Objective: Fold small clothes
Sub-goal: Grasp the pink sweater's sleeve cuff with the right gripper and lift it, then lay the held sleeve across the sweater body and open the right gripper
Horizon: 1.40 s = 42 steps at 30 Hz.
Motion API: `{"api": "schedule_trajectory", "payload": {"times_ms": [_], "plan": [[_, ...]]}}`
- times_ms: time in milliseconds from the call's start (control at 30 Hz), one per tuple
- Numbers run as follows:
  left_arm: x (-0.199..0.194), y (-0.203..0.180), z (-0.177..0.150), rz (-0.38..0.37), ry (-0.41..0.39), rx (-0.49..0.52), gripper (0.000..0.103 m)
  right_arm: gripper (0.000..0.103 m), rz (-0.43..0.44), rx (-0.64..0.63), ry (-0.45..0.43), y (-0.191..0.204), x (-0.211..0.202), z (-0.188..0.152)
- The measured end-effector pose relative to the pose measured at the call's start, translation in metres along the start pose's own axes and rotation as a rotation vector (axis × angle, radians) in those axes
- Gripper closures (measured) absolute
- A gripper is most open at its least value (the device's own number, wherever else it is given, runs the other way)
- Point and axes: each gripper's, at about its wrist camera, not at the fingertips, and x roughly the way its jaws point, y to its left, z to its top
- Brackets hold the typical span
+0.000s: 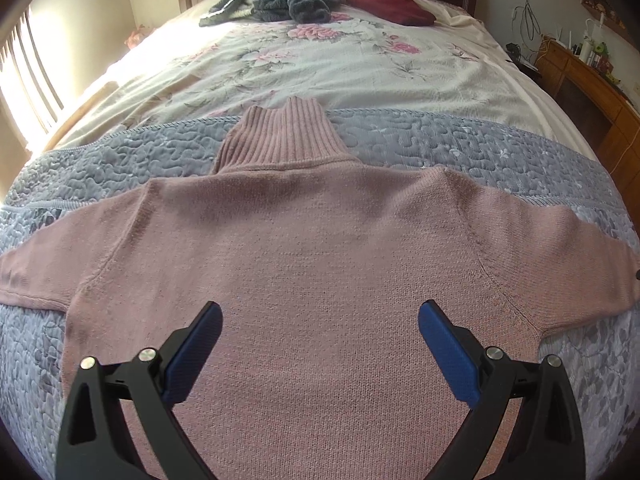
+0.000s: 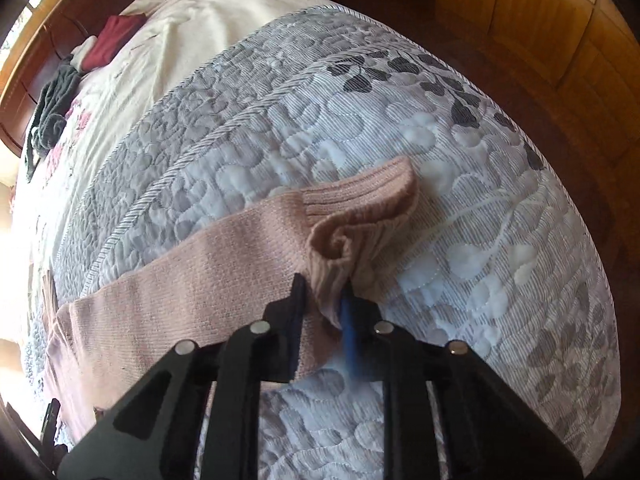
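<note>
A dusty pink turtleneck sweater (image 1: pixel 312 248) lies flat on the grey quilted bedspread (image 1: pixel 460 144), collar away from me and both sleeves spread sideways. My left gripper (image 1: pixel 320 316) hovers open over the sweater's lower body, its blue pads wide apart and holding nothing. In the right wrist view the sweater's sleeve (image 2: pixel 192 272) runs across the quilt (image 2: pixel 460 220) to its ribbed cuff (image 2: pixel 360 208). My right gripper (image 2: pixel 322 286) is shut on the cuff's near edge, and the cloth bunches up between the fingers.
A floral sheet (image 1: pixel 320 60) covers the far half of the bed. At the headboard lie a dark grey heap of clothes (image 1: pixel 288 0) and a folded maroon garment (image 1: pixel 392 6). A wooden dresser (image 1: pixel 588 76) stands to the right. Wooden flooring (image 2: pixel 560 40) lies beyond the bed's edge.
</note>
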Motion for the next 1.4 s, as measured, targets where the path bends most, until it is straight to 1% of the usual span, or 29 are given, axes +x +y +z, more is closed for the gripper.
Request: {"api": "schedule_trajectory", "payload": {"times_ms": [67, 167, 233, 300, 400, 467, 533, 600, 733, 767, 800, 833, 867, 900, 933, 1033, 1133, 1167, 1233, 1300, 1400], "plan": [[0.002, 0.004, 0.002, -0.004, 0.012, -0.005, 0.004, 0.089, 0.030, -0.018, -0.015, 0.011, -0.009, -0.005], [0.004, 0.009, 0.004, -0.012, 0.026, -0.009, 0.004, 0.089, 0.086, -0.075, -0.026, 0.038, -0.027, -0.018], [0.004, 0.012, 0.006, -0.025, 0.033, -0.015, 0.004, 0.089, 0.119, -0.122, -0.018, 0.065, -0.034, -0.026], [0.003, 0.014, 0.007, -0.031, 0.033, -0.020, 0.004, 0.089, 0.178, -0.179, -0.014, 0.094, -0.041, -0.038], [0.001, 0.015, 0.008, -0.048, 0.035, -0.023, 0.004, 0.089, 0.265, -0.249, 0.010, 0.141, -0.042, -0.056], [-0.001, 0.013, 0.009, -0.062, 0.036, -0.019, 0.004, 0.089, 0.295, -0.297, 0.026, 0.172, -0.039, -0.068], [-0.002, 0.010, 0.009, -0.077, 0.037, -0.017, 0.004, 0.089, 0.305, -0.354, 0.043, 0.203, -0.033, -0.079], [-0.003, 0.008, 0.009, -0.096, 0.041, -0.021, 0.004, 0.089, 0.296, -0.397, 0.065, 0.230, -0.023, -0.091], [-0.002, 0.000, 0.009, -0.125, 0.055, -0.021, 0.004, 0.089, 0.299, -0.451, 0.133, 0.267, 0.004, -0.115], [-0.002, -0.003, 0.009, -0.128, 0.059, -0.017, 0.004, 0.087, 0.279, -0.467, 0.143, 0.274, 0.010, -0.120], [-0.002, -0.006, 0.008, -0.133, 0.063, -0.011, 0.004, 0.084, 0.264, -0.487, 0.146, 0.281, 0.015, -0.125], [-0.002, -0.009, 0.008, -0.140, 0.067, -0.006, 0.004, 0.083, 0.264, -0.500, 0.151, 0.284, 0.017, -0.128], [-0.002, -0.013, 0.007, -0.148, 0.070, -0.001, 0.004, 0.078, 0.277, -0.510, 0.157, 0.286, 0.017, -0.134], [-0.003, -0.016, 0.007, -0.158, 0.073, 0.004, 0.004, 0.062, 0.302, -0.518, 0.166, 0.286, 0.014, -0.136], [-0.003, -0.020, 0.007, -0.168, 0.076, 0.009, 0.004, 0.056, 0.330, -0.529, 0.164, 0.286, 0.010, -0.139], [-0.003, -0.032, 0.007, -0.203, 0.084, 0.013, 0.004, 0.055, 0.367, -0.587, 0.160, 0.278, -0.008, -0.147], [0.000, -0.046, 0.006, -0.265, 0.109, 0.001, 0.004, 0.060, 0.483, -0.559, 0.182, 0.250, -0.029, -0.151], [0.002, -0.052, 0.006, -0.283, 0.119, -0.003, 0.004, 0.061, 0.495, -0.543, 0.176, 0.240, -0.035, -0.153], [0.006, -0.066, 0.005, -0.313, 0.136, -0.004, 0.004, 0.060, 0.460, -0.518, 0.152, 0.219, -0.044, -0.152], [0.009, -0.084, 0.005, -0.325, 0.150, 0.004, 0.004, 0.060, 0.412, -0.499, 0.125, 0.197, -0.050, -0.151], [0.010, -0.116, 0.004, -0.336, 0.157, 0.045, 0.004, 0.060, 0.361, -0.449, 0.111, 0.166, -0.051, -0.148]]}}
